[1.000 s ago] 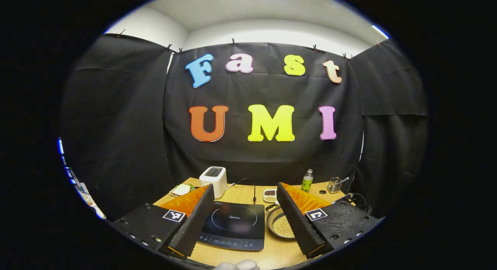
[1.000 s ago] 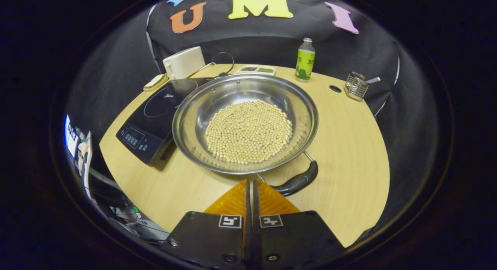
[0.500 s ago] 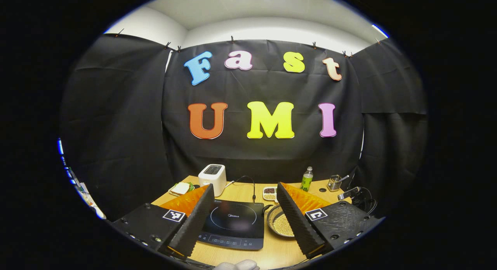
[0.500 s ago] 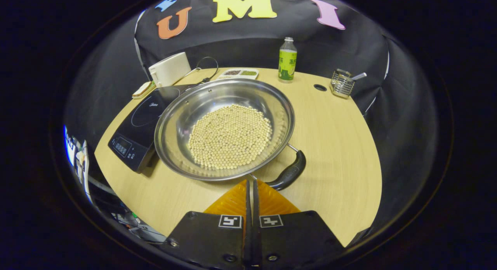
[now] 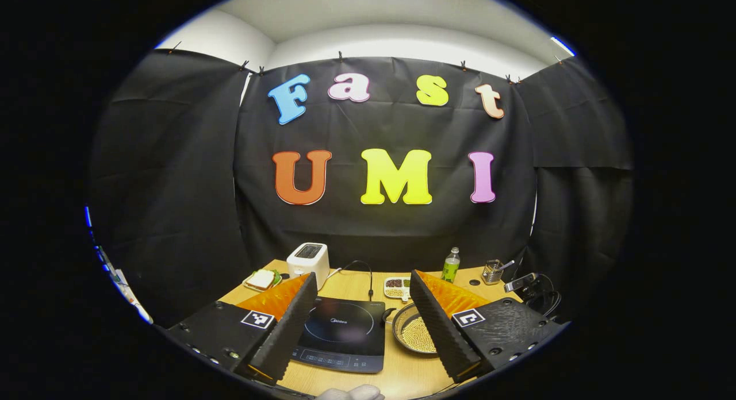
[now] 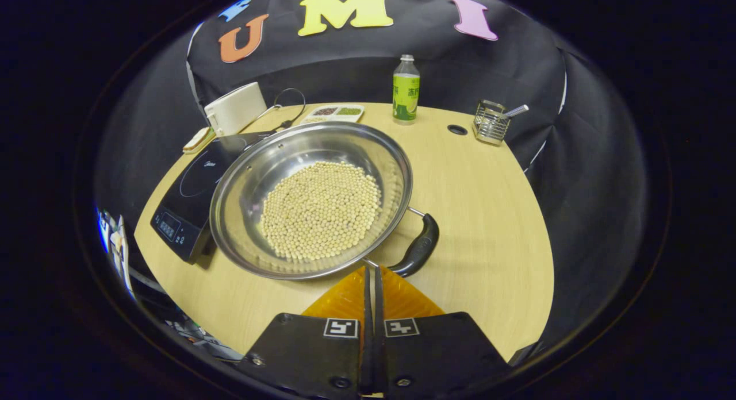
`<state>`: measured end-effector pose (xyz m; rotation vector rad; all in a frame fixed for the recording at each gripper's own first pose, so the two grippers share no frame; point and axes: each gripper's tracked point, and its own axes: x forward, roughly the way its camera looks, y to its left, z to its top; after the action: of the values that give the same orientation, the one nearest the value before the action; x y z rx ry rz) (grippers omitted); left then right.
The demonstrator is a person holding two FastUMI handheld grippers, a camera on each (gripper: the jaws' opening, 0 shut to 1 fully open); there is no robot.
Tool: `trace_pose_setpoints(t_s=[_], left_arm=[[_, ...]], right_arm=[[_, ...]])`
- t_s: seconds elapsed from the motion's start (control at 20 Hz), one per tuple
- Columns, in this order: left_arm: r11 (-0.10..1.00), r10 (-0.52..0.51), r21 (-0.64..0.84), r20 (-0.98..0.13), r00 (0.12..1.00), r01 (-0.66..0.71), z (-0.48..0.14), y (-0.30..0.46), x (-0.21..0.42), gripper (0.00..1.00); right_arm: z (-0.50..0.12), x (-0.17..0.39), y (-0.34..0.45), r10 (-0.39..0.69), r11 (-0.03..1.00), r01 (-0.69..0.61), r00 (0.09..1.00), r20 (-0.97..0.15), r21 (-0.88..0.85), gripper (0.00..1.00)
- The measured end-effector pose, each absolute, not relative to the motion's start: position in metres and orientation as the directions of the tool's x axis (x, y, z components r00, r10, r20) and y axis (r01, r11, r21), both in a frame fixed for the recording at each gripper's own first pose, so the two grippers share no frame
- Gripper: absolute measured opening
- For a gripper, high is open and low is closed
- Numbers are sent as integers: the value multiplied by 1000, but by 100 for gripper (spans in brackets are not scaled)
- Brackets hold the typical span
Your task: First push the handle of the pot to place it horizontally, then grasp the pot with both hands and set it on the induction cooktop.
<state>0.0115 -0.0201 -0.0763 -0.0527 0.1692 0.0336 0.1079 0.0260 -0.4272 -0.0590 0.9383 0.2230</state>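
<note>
Likely heavy, slippery steel pot (image 6: 310, 202) of beans: grip handle (image 6: 418, 247) at four o'clock; right claw (image 6: 371, 279) closed, empty; left claw (image 5: 362, 308) wide open.

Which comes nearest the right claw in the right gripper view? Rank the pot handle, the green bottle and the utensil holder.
1. Pot handle: just ahead of the shut right claw, slightly right.
2. Utensil holder: far right on the table.
3. Green bottle: at the far edge, by the wall.

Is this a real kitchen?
Probably a pretend kitchen in a recording booth: a black induction cooktop, a white toaster and a steel pot of beans share a wooden table against black cloth walls.
</note>
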Motion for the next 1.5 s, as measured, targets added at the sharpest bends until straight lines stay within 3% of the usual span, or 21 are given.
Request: trace_pose_setpoints(t_s=[0.1,0.45,0.5,0.55,1.25,1.35,1.5], left_arm=[[998,27,-51,-173,984,-36,-77,-24,16,96],[997,34,-60,-187,982,-46,-86,-32,29,96],[997,38,-60,-188,981,-50,-87,-33,32,100],[997,41,-60,-192,980,-54,-88,-33,36,96],[993,102,-36,-224,969,-113,-105,-56,76,96],[993,109,-23,-220,969,-117,-107,-58,78,96],[994,96,-32,-234,968,-107,-119,-65,80,96]], right_arm=[[-427,112,21,155,977,-212,573,-805,36,0],[-426,130,4,138,976,-218,578,-804,10,4],[-425,133,2,139,975,-223,577,-805,9,4],[-425,136,0,140,974,-227,576,-805,7,4],[-422,183,-35,137,962,-271,587,-798,-33,0],[-419,181,-36,139,960,-277,586,-798,-36,4],[-405,178,-39,133,960,-276,616,-776,-54,0]])
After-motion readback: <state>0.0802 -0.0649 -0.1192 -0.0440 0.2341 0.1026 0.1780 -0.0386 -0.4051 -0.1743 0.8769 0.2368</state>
